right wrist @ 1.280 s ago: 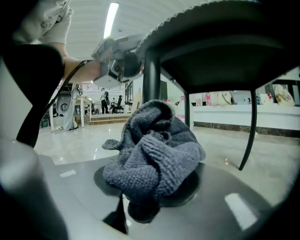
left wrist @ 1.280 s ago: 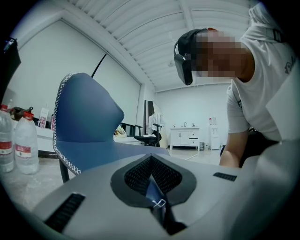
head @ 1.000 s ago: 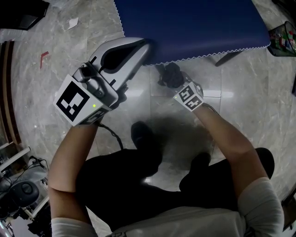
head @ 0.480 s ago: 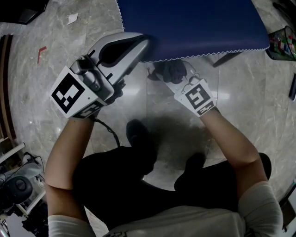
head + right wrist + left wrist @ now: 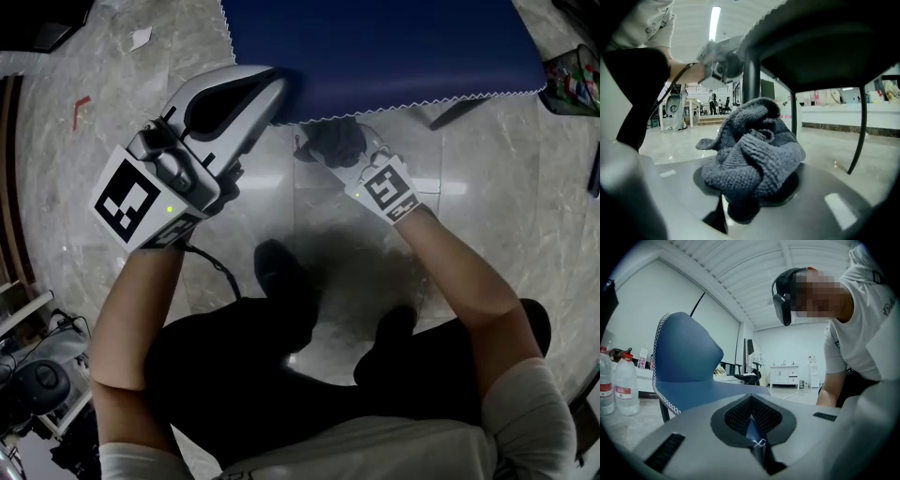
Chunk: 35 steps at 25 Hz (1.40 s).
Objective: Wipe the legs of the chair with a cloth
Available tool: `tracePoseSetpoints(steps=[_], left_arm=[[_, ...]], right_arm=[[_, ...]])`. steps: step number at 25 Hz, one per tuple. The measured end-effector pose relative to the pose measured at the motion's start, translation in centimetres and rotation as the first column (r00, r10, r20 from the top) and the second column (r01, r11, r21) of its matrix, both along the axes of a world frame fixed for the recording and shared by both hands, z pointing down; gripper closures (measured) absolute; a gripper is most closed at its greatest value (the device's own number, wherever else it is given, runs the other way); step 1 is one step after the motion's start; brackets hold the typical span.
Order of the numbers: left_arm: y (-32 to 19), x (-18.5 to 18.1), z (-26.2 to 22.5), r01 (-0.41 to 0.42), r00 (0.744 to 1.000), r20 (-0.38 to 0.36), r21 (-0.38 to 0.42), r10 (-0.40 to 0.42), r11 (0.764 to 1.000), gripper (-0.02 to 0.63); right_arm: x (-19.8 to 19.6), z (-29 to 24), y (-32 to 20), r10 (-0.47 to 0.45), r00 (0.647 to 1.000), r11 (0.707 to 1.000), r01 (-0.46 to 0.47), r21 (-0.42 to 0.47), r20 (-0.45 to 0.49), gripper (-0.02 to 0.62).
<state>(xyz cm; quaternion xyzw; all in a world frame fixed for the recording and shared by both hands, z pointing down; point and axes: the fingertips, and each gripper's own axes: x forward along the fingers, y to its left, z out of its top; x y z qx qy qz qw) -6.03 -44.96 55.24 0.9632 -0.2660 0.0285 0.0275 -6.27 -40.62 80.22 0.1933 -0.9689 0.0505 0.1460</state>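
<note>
The blue chair seat fills the top of the head view. My left gripper is shut on the seat's front left corner, and a sliver of the blue stitched edge shows between its jaws. My right gripper reaches under the seat's front edge, shut on a bunched dark grey knitted cloth. In the right gripper view the cloth sits against the nearest black chair leg, which rises straight behind it. Two more legs stand further back.
Marble floor lies all around, with the person's dark shoes just behind the grippers. A back chair leg juts out at right. Water bottles stand at left of the chair; an office chair and a white cabinet are far back.
My right gripper and the cloth have shifted slightly left and further under the seat's edge. The left gripper keeps its hold on the seat corner, drifting a little left.
</note>
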Motion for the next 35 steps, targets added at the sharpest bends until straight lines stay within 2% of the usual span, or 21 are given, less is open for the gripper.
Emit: tracePoseSetpoints(steps=[6,9,12,16,22,25,35], left_arm=[[0.4,-0.1,0.5,-0.020,1.000,0.020,-0.009,0.020,1.000,0.601],[0.3,-0.1,0.5,-0.015,1.000,0.016,-0.010,0.016,1.000,0.601],[0.3,-0.2,0.3,-0.015,1.000,-0.009,-0.016,0.015,1.000,0.601],[0.1,-0.1,0.1,-0.002,1.000,-0.020,-0.019,0.002,1.000,0.601],[0.1,-0.2,0.0,0.009,1.000,-0.024,-0.029,-0.010,1.000,0.601],[0.1,-0.2,-0.1,0.016,1.000,-0.022,-0.028,-0.016,0.999,0.601],[0.2,0.0,-0.1,0.017,1.000,-0.013,-0.017,-0.017,1.000,0.601]], right_arm=[[0.5,10.2,1.3,-0.047,0.978,0.990,0.019,-0.137,-0.203,0.449],[0.6,11.2,1.3,-0.060,0.971,0.985,0.019,-0.174,-0.230,0.449],[0.3,8.2,1.1,-0.052,0.982,0.989,0.025,-0.148,-0.182,0.449],[0.0,0.0,0.1,-0.005,0.999,0.998,0.003,-0.061,-0.037,0.449],[0.0,-12.1,-0.8,0.014,0.983,0.997,-0.027,0.069,0.183,0.451],[0.1,-13.6,-0.9,0.010,0.980,0.997,-0.025,0.073,0.199,0.451],[0.2,-13.6,-0.9,0.030,0.974,0.998,-0.040,0.039,0.224,0.459]])
